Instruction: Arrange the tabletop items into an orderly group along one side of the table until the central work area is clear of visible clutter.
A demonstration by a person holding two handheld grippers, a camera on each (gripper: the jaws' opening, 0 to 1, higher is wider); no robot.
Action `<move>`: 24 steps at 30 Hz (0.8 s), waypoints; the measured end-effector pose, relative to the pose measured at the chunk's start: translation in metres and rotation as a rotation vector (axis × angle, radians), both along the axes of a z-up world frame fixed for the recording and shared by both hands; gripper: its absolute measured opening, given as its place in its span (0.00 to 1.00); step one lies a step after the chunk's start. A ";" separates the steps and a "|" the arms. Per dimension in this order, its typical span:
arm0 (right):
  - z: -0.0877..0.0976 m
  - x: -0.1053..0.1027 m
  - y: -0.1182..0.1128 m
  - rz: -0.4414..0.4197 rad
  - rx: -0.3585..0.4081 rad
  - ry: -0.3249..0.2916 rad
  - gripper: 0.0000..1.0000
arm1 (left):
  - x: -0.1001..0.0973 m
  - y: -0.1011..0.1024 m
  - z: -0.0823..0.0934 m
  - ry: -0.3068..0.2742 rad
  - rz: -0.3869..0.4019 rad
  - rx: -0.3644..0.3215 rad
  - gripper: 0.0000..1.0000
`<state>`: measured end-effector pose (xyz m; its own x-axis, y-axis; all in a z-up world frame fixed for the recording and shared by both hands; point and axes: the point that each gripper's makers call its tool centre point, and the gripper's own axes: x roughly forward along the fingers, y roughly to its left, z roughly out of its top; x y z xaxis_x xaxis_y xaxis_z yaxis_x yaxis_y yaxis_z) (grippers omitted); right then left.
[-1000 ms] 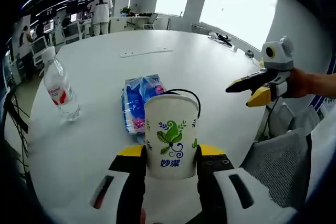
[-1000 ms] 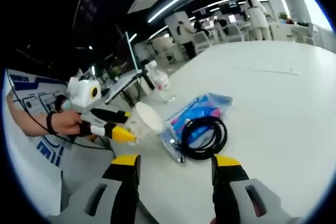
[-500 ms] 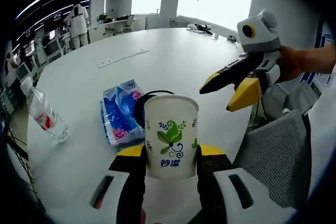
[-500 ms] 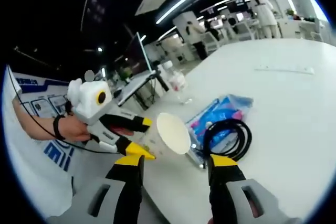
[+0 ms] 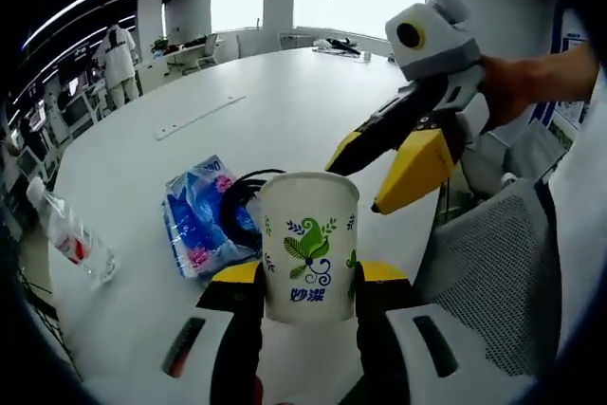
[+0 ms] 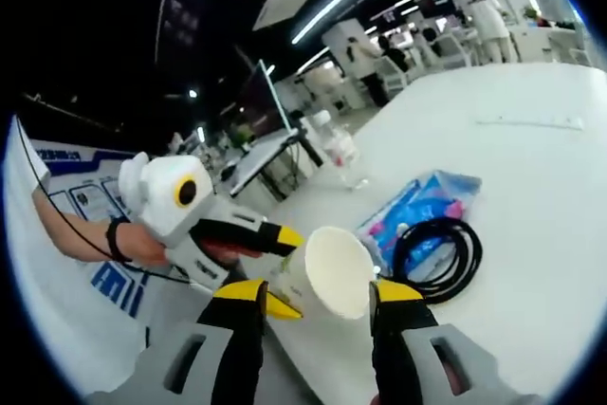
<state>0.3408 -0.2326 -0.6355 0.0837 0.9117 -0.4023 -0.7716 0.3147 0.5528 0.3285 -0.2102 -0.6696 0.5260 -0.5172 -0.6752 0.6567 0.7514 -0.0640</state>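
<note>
Nearest in the left gripper view, the left gripper (image 5: 308, 284) has its yellow-tipped fingers closed against the sides of a white paper cup with a green leaf print (image 5: 309, 242), held upright and, as far as I can judge, lifted off the table. The right gripper (image 5: 389, 163) hangs just beside the rim, up and to the right, fingers spread with nothing between them. In the right gripper view the cup's open mouth (image 6: 338, 270) sits almost between those parted fingers, so the right gripper is placed to take it. Beyond the cup, a black coiled cable (image 5: 245, 204) rests partly on a blue plastic packet (image 5: 197, 227). Farther left, a clear plastic water bottle (image 5: 68, 237) stands on the round white table (image 5: 285, 106).
</note>
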 end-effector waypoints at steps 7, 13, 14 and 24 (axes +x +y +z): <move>0.002 -0.010 0.006 0.029 0.024 0.021 0.29 | -0.004 -0.012 0.002 -0.014 -0.060 0.013 0.36; 0.002 -0.018 0.008 0.051 0.040 0.037 0.16 | -0.011 -0.019 0.000 -0.006 -0.101 0.014 0.36; 0.002 -0.019 0.007 0.053 0.041 0.040 0.13 | -0.012 -0.020 -0.001 -0.006 -0.106 0.015 0.36; 0.007 -0.025 0.007 0.074 0.074 0.064 0.01 | -0.014 -0.026 -0.001 -0.004 -0.139 0.017 0.37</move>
